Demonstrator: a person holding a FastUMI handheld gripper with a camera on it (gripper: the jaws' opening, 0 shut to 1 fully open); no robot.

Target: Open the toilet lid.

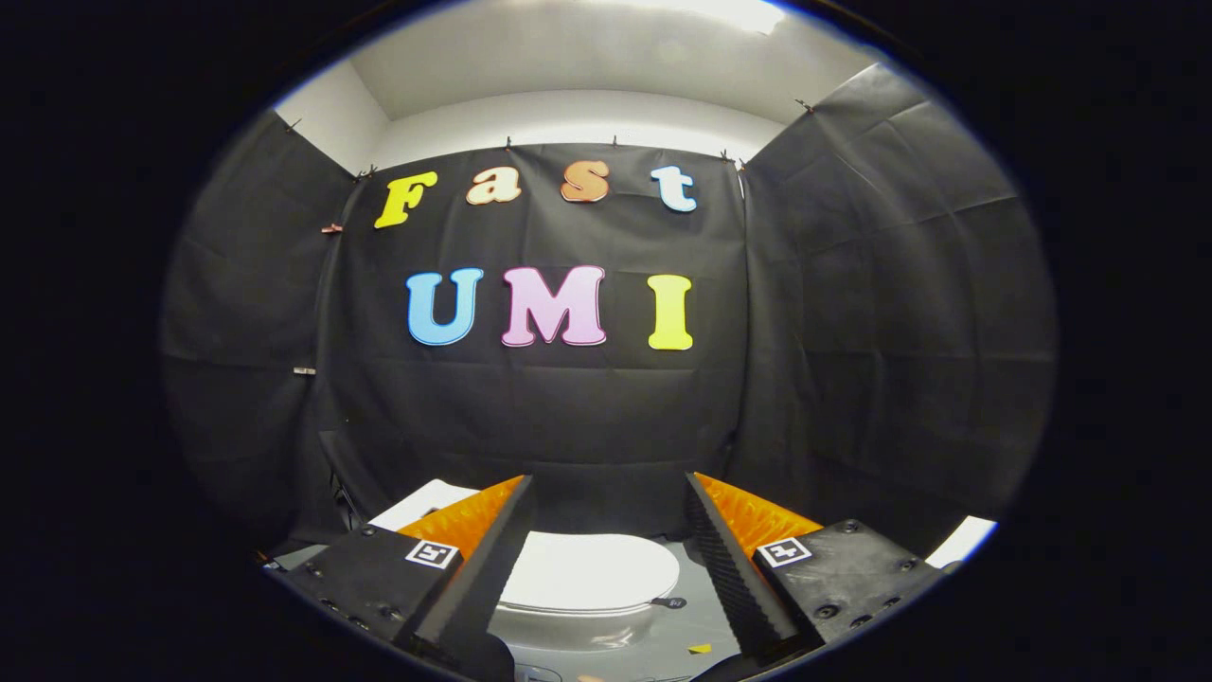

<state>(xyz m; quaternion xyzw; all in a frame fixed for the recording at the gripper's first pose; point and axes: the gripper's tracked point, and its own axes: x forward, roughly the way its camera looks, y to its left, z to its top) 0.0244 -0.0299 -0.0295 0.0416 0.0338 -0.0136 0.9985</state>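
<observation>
Since the toilet lid (589,570) lies flat and closed over the bowl, the task looks not yet begun: nothing has been lifted, and the whole of the opening is left to do. The toilet (578,627) sits low on the grey floor (705,606) in front of the black cloth wall (530,407), seen from above and a little way off, framed between the two fingers and beyond their tips. The lid is a smooth white oval, glossy and unmarked, resting level on the paler rim below it; a small dark tab or knob (670,602) shows at its near right edge, though what it is I cannot tell. The tongs (609,483) stand wide apart, holding nothing and touching nothing, well short of the lid.
</observation>
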